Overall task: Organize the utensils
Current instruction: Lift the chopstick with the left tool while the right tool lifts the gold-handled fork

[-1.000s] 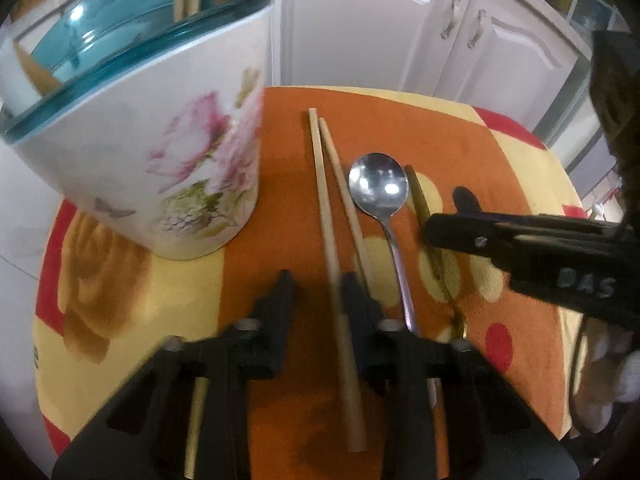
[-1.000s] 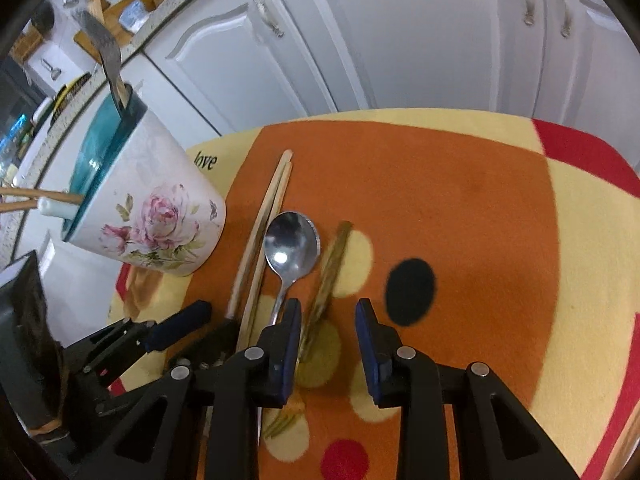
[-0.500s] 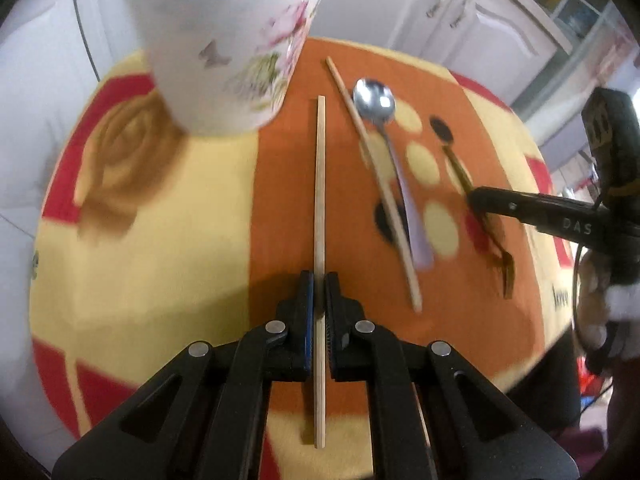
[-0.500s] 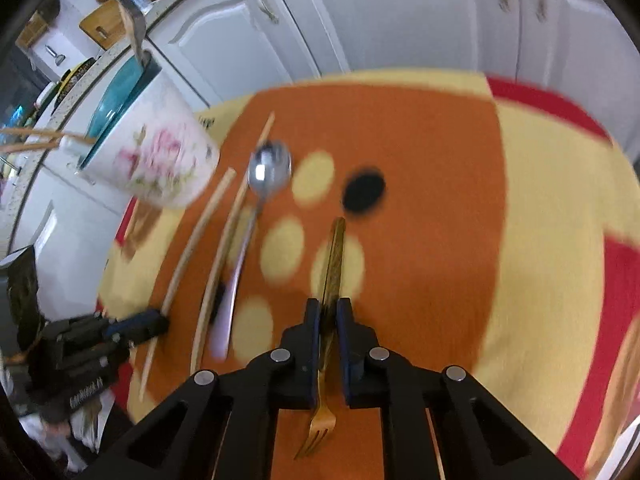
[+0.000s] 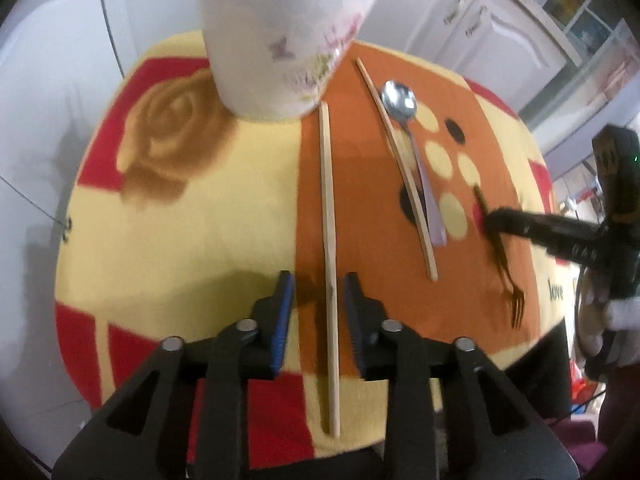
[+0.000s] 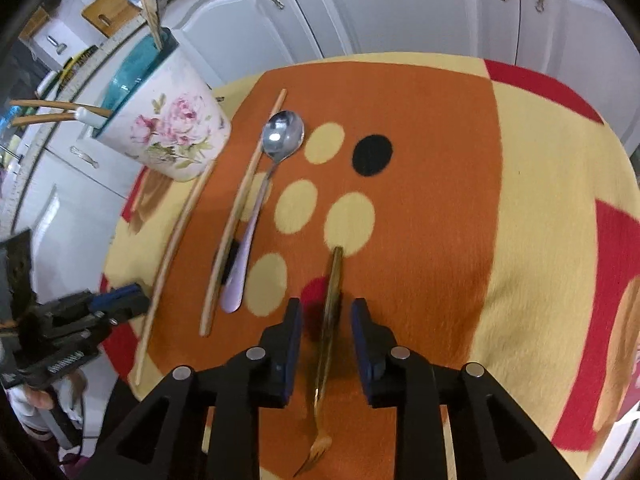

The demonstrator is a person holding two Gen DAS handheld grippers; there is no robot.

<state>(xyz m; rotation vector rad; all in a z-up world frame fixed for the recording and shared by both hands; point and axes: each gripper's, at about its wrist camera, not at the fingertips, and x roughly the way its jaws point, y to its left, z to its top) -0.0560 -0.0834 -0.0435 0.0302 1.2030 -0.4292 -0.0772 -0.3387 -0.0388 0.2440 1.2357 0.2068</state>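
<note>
Letting both claws finish opening clear of the cloth, the left gripper [image 5: 319, 292] parting around one pale wooden chopstick [image 5: 329, 216] and the right gripper [image 6: 325, 320] around the single gold fork [image 6: 329, 312], leaves two chopsticks, one steel spoon [image 6: 276, 148] and the floral holder [image 6: 168, 136] at ten o'clock.

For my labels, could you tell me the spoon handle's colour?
Pale lilac handle, clearest in the right wrist view.

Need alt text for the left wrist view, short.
The left claw, jaws opening, straddles a long wooden chopstick lying on a round orange-and-yellow patterned cloth. Beyond stand a floral ceramic utensil holder, a second chopstick, a steel spoon and a gold fork.
</note>
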